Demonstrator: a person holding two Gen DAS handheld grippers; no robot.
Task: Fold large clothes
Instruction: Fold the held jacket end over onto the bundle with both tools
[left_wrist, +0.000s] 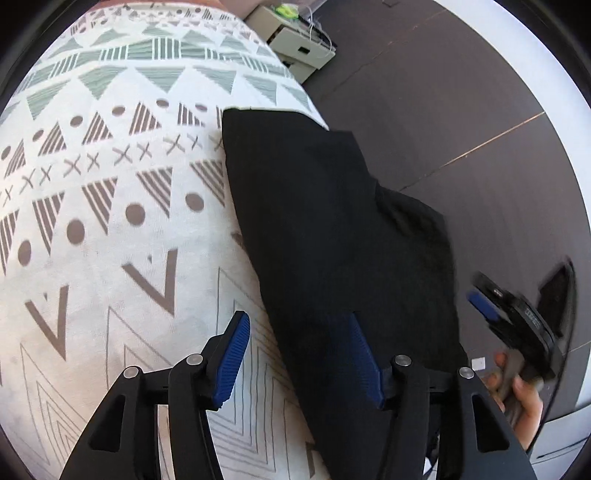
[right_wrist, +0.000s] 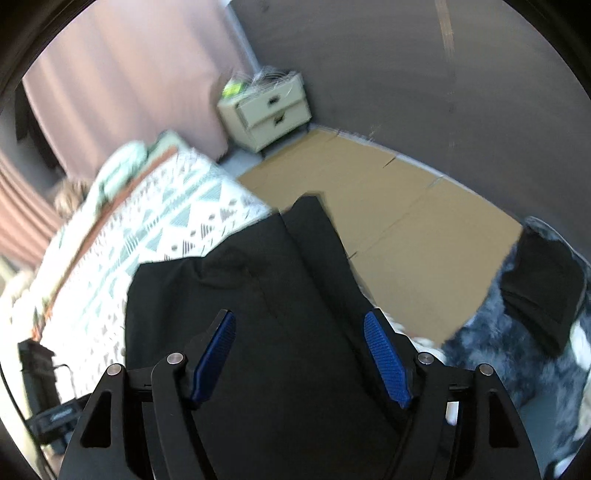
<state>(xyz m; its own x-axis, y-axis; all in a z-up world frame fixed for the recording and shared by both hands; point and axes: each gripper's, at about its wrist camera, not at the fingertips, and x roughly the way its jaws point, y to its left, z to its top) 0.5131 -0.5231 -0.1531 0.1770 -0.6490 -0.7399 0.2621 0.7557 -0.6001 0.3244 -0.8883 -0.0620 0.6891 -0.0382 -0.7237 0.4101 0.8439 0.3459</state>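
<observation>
A large black garment (left_wrist: 332, 229) lies along the right edge of a bed with a white patterned cover (left_wrist: 110, 184), part of it hanging over the side. My left gripper (left_wrist: 299, 354) is open just above the garment's near end, holding nothing. In the left wrist view the right gripper (left_wrist: 517, 314) shows at the right, held in a hand, blurred. In the right wrist view my right gripper (right_wrist: 299, 350) is open over the same black garment (right_wrist: 258, 295), which lies folded lengthwise, and grips nothing.
A cream two-drawer nightstand (right_wrist: 269, 110) stands at the head of the bed beside a pink curtain (right_wrist: 129, 74). Brown cardboard sheets (right_wrist: 406, 221) cover the floor. A grey fluffy rug with a black cloth (right_wrist: 543, 284) lies at the right. Pillows (right_wrist: 122, 166) lie at the bed's head.
</observation>
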